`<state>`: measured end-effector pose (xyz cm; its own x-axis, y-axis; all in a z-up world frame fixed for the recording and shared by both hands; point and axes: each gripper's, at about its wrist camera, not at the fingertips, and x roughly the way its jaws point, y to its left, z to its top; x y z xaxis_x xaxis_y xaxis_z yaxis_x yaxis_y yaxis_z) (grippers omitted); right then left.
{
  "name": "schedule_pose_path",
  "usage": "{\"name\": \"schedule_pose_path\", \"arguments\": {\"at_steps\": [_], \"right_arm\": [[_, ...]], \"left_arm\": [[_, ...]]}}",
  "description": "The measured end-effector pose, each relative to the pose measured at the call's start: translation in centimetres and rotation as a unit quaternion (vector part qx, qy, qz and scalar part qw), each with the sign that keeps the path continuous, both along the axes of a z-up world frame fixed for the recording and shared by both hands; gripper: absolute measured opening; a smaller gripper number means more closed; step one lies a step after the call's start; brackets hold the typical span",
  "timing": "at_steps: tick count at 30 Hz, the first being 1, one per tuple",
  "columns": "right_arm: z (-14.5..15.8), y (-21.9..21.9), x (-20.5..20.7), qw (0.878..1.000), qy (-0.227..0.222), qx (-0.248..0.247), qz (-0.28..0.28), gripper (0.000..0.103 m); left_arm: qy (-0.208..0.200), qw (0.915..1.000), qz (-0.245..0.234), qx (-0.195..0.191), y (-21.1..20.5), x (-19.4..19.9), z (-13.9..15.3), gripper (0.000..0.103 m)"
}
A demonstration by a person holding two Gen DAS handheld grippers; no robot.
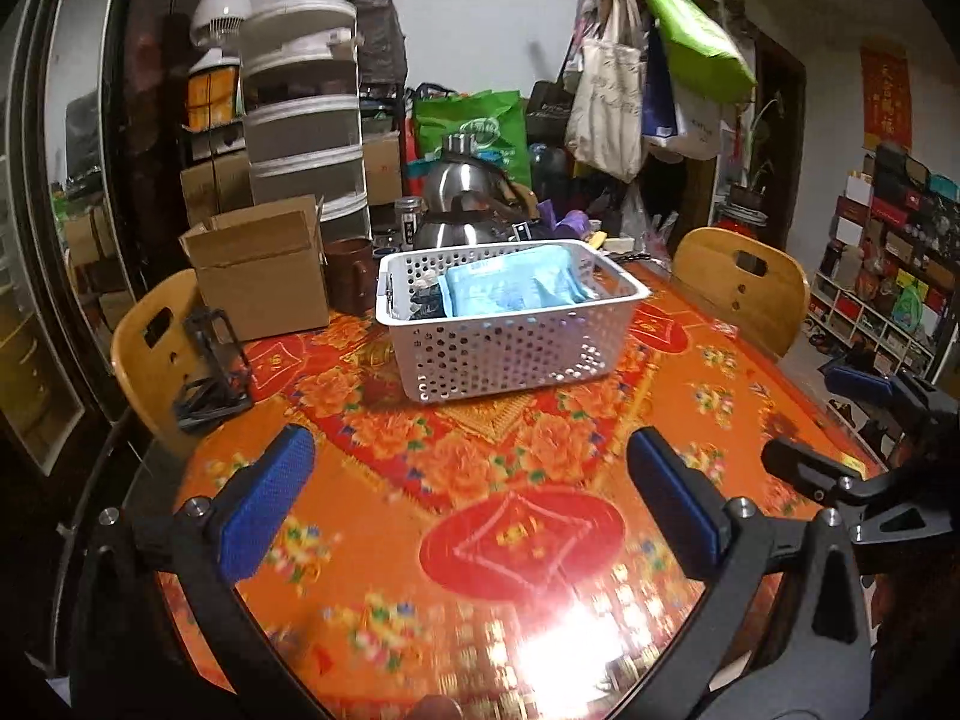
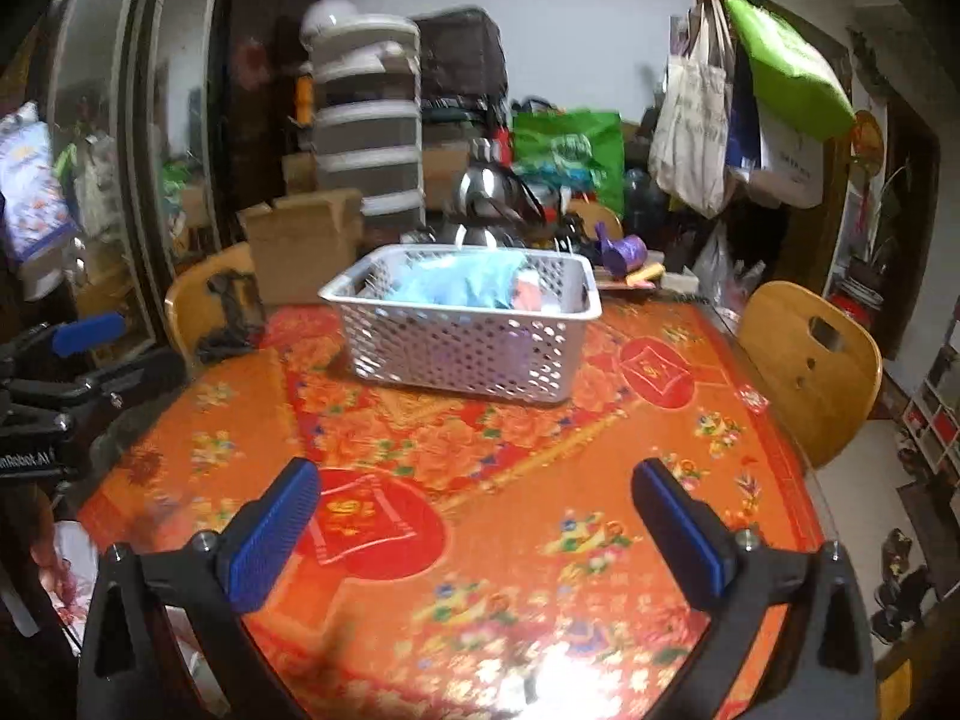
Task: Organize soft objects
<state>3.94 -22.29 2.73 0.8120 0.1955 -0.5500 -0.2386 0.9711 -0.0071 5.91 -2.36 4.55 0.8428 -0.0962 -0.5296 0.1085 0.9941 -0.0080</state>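
A white perforated basket [image 1: 510,354] stands on the orange-red patterned table [image 1: 420,456]. It holds a light blue soft pack [image 1: 510,288] and a dark item at its left. The basket also shows in the right wrist view [image 2: 462,348] with the blue soft pack [image 2: 456,285] inside. My left gripper [image 1: 468,474] is open and empty, above the table well short of the basket. My right gripper [image 2: 474,498] is open and empty, also short of the basket. The right gripper shows at the right edge of the left wrist view [image 1: 864,420].
A cardboard box [image 1: 258,270], a brown mug [image 1: 348,282] and steel kettles [image 1: 462,198] stand behind the basket. Wooden chairs sit at the table's left [image 1: 156,354] and right [image 1: 744,288]. A black stand [image 1: 210,360] sits near the left chair. Bags hang on a rack [image 1: 606,102].
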Motion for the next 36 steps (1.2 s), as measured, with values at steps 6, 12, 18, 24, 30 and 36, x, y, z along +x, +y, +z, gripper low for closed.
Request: {"name": "schedule_pose_path", "arguments": {"at_steps": [6, 12, 18, 24, 30, 36], "right_arm": [[1.6, -0.4, -4.1, 0.999, -0.023, 0.010, -0.037, 0.103], [1.9, -0.6, -4.2, 0.999, -0.013, 0.012, -0.051, 0.103], [1.9, -0.2, -4.0, 0.999, -0.016, -0.009, -0.049, 0.103], [1.9, -0.2, -4.0, 0.999, -0.016, -0.002, -0.050, 0.103], [1.9, -0.4, -3.9, 0.999, -0.015, -0.001, -0.049, 0.103], [1.9, -0.4, -4.0, 0.999, -0.015, -0.004, -0.047, 0.103]], "left_arm": [[-0.023, 0.9997, -0.005, -0.003, -0.1, -7.4, 1.8, 0.103], [-0.026, 0.9996, -0.011, 0.001, -0.5, -10.4, 2.8, 0.103], [-0.019, 0.9998, -0.004, -0.001, -0.5, -9.5, 2.8, 0.103], [-0.014, 0.9999, 0.001, -0.004, 0.0, -8.0, 2.4, 0.103], [-0.011, 0.9999, 0.002, -0.005, 0.0, -7.6, 2.2, 0.103], [-0.010, 0.9999, 0.002, -0.005, 0.1, -7.3, 1.9, 0.103]]}}
